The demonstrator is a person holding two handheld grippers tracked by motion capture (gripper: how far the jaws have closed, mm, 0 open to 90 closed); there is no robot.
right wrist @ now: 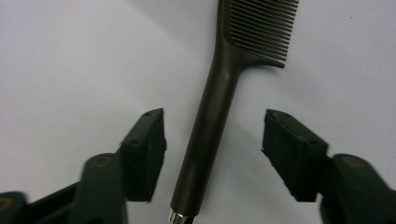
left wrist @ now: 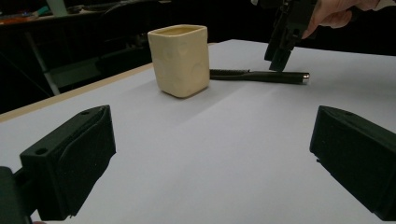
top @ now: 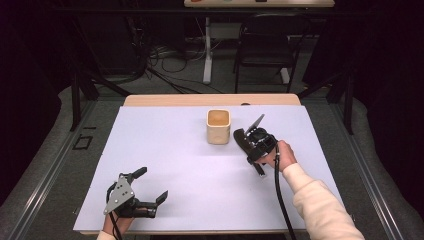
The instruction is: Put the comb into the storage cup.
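Jaws wide apart and empty, that is the left gripper (top: 136, 192), resting near the table's near left corner on the white sheet (top: 165, 150), well away from the action. Move farther in and right of centre and here is the right gripper (top: 256, 145), poised over a black comb (right wrist: 212, 116), jaws spread with the handle lying between them and neither pad touching it yet as far as its own view shows. The comb lies flat on the sheet, just right of a cream square cup (top: 218, 126) at the far middle of the table; from the left gripper view it sits close beside the cup's base, whether touching I cannot tell. Its long axis, seen from above, runs roughly near to far with a lean: the teeth end points far and a little left, toward the cup, and the handle with its silver tip (left wrist: 304, 75) points near and right. Now the risk, as I judge it: the handle is slim, smooth and flat on the sheet, so a closure that comes in off-centre could squirt it sideways or pivot the comb into the cup. Pads too high would simply skim over it.
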